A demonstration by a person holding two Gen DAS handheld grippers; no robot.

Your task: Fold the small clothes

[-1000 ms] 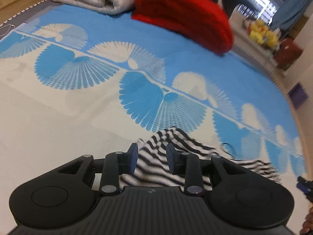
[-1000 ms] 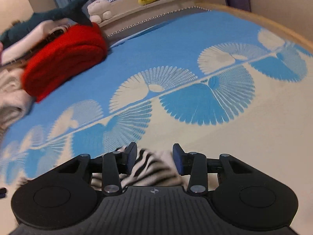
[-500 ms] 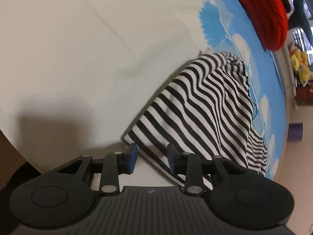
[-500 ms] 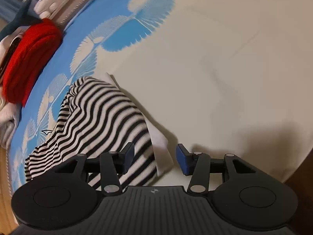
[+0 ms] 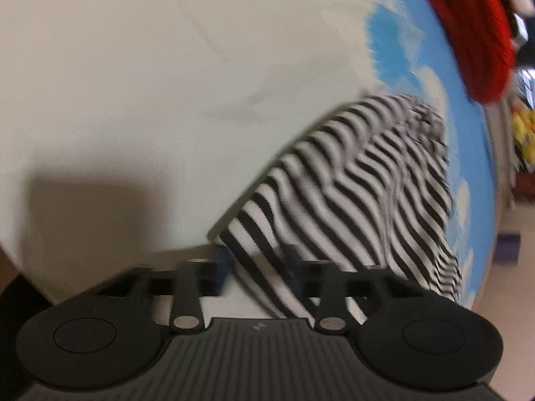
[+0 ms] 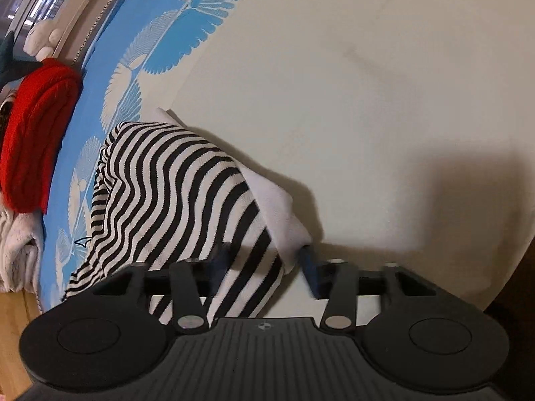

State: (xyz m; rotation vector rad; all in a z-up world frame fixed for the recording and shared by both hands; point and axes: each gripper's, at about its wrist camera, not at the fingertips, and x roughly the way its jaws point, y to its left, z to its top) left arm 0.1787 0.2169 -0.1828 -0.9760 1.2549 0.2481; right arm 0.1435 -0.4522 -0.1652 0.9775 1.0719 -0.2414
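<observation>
A black-and-white striped garment lies on the bed, its near edge between the fingers of both grippers. In the left wrist view my left gripper has its jaws apart with the garment's corner lying between them. In the right wrist view the same garment shows with a white inner edge, and my right gripper is open with that corner between its jaws. Neither gripper is clamped on the cloth.
The bed has a cream sheet and a blue fan-pattern band. A folded red knit and pale folded clothes sit at the far side. The bed's near edge is just below the grippers.
Both grippers have moved closer to the garment's near edge, so its corners now sit between the jaws. The left view is blurred by motion.
</observation>
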